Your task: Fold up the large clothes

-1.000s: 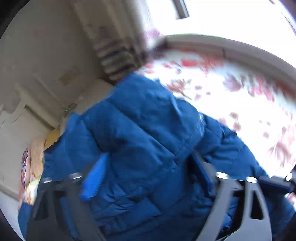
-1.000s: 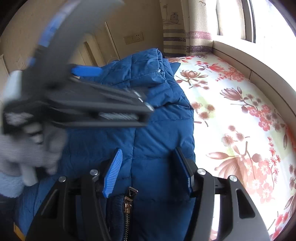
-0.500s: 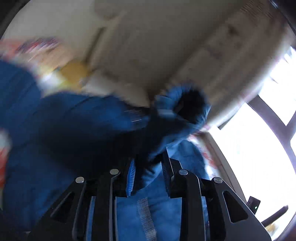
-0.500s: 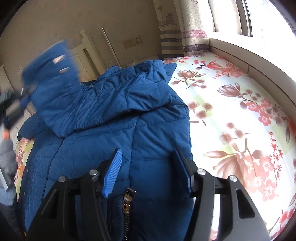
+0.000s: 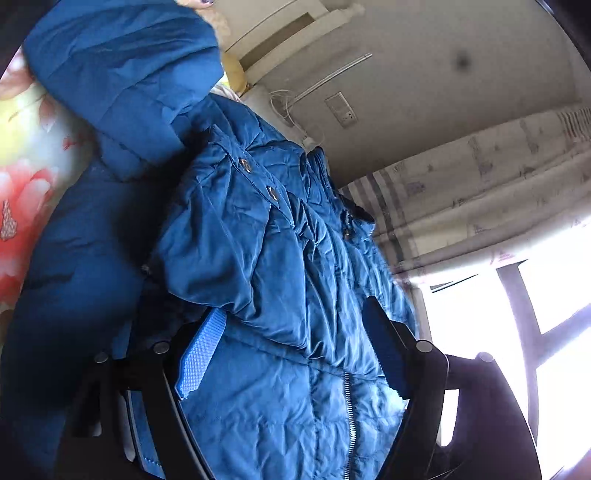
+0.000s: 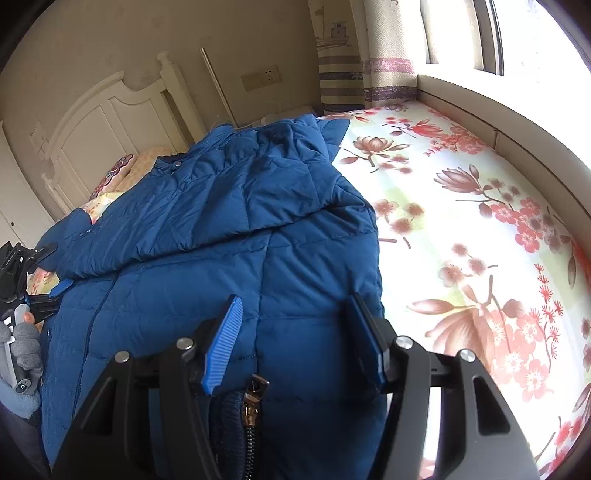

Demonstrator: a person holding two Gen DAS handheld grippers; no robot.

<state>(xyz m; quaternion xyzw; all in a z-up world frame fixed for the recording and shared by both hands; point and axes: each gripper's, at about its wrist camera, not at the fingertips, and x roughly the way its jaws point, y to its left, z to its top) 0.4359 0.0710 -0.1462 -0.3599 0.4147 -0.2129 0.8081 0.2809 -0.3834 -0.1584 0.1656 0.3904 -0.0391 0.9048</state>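
You're in a bedroom at home: a bed (image 6: 461, 229) with a floral sheet, a white headboard (image 6: 107, 122) against the beige wall, a wall socket (image 6: 260, 77), and striped curtains (image 6: 369, 62) beside a bright window (image 6: 517, 33).

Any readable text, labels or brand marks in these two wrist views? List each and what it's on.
None can be read.
Blue puffer jacket: no label or brand shows; its snap buttons are too small to read.
Curtain: drawn motifs only, no words.
Wall socket: no lettering can be made out.
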